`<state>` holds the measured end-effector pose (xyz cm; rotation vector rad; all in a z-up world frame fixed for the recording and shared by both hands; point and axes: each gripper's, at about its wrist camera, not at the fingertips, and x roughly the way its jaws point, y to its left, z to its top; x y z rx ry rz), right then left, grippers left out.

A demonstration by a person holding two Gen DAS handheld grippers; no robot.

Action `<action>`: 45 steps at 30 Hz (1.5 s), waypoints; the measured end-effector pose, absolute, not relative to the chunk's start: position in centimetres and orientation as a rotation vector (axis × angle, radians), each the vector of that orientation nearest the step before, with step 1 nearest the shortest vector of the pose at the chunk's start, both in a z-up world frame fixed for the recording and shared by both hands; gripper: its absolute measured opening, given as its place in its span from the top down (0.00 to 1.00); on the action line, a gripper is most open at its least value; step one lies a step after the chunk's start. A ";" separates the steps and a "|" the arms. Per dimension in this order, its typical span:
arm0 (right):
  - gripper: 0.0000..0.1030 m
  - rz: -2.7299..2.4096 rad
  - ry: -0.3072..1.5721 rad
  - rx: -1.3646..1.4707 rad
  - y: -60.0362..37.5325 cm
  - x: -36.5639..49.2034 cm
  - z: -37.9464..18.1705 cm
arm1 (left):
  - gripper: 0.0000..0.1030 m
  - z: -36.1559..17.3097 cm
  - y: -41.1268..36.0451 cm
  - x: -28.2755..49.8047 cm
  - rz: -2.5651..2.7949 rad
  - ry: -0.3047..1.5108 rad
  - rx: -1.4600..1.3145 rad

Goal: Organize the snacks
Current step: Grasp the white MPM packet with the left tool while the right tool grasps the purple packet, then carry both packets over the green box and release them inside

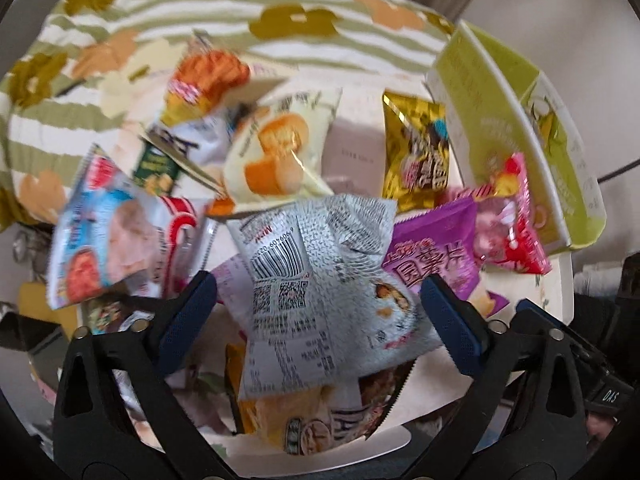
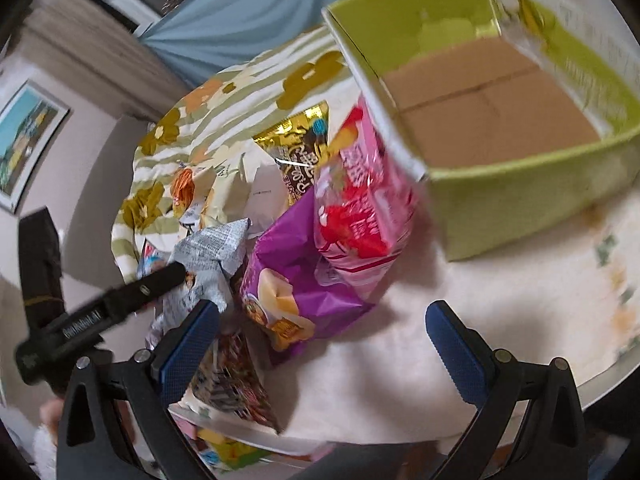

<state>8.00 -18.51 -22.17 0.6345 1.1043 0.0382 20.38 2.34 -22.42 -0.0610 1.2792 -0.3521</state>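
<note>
A heap of snack packets lies on the round table. In the left wrist view my left gripper [image 1: 318,292] is open, its blue pads either side of a silver-grey packet [image 1: 320,280] with a barcode, not closed on it. Around it lie a purple packet [image 1: 434,256], a pink-red packet [image 1: 510,220], a gold packet [image 1: 416,156], a cream cake packet [image 1: 280,152] and a blue-red packet [image 1: 104,232]. My right gripper [image 2: 322,320] is open and empty above bare table, beside the purple packet [image 2: 296,264] and pink-red packet [image 2: 356,204]. The green box [image 2: 516,188] is empty, its brown bottom showing.
The green box [image 1: 500,92] stands at the table's right side in the left wrist view. A flowered striped cloth [image 1: 240,12] covers the far part of the table. The left gripper's finger [image 2: 132,292] shows at the left of the right wrist view. The table edge [image 2: 600,380] runs close at lower right.
</note>
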 end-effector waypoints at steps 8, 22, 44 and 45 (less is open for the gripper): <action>0.00 0.017 1.112 0.763 -17.3 9.4 -24.8 | 0.29 -24.6 1.9 21.6 -0.463 1.370 -0.077; 0.05 -0.009 1.116 0.820 -16.3 10.8 -26.9 | 0.47 -23.5 2.8 21.9 -0.529 1.345 -0.050; 0.50 -0.036 0.939 0.533 -13.8 10.4 -17.8 | 0.54 -15.4 5.5 20.6 -0.589 1.148 -0.150; 0.50 -0.032 0.924 0.522 -13.8 10.6 -17.0 | 0.54 -14.9 5.6 20.6 -0.591 1.132 -0.155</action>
